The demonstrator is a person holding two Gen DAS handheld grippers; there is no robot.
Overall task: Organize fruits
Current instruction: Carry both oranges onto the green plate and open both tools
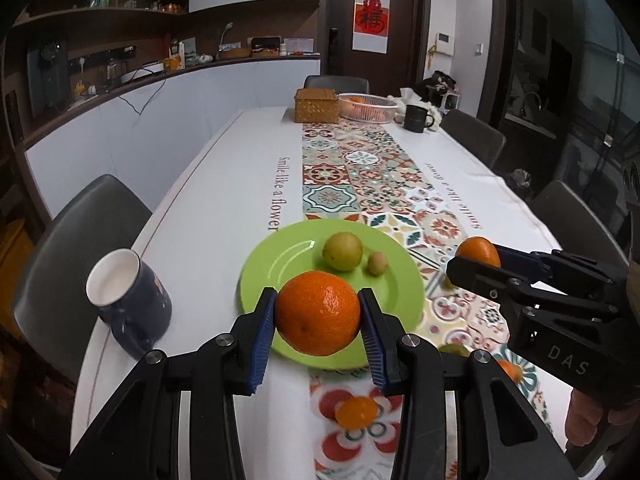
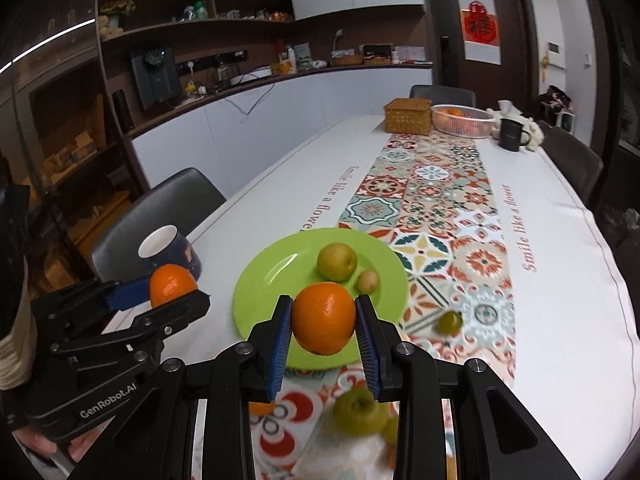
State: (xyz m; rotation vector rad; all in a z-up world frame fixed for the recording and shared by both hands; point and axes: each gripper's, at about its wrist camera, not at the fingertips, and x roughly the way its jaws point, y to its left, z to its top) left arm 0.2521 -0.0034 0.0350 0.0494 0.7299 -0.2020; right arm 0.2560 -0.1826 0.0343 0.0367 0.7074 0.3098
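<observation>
My left gripper [image 1: 319, 314] is shut on a large orange [image 1: 319, 314], lifted above the near rim of the green plate [image 1: 264, 276]. On the plate lie a yellow-green fruit [image 1: 342, 251] and a small brown one [image 1: 377, 263]. My right gripper [image 2: 324, 318] is shut on a second orange [image 2: 324, 318], also above the plate [image 2: 260, 280] near its front edge. Each gripper shows in the other's view: the right gripper [image 1: 478, 254] at right, the left gripper [image 2: 172, 286] at left. Loose fruit lies below on the runner: a small orange [image 1: 356, 412], a green apple [image 2: 356, 410] and a small green fruit [image 2: 450, 322].
A dark blue mug [image 1: 128, 304] stands left of the plate near the table's edge. At the far end are a woven box [image 1: 316, 105], a white basket with oranges [image 1: 368, 107] and a black mug [image 1: 416, 118]. Grey chairs [image 1: 76, 248] line both sides.
</observation>
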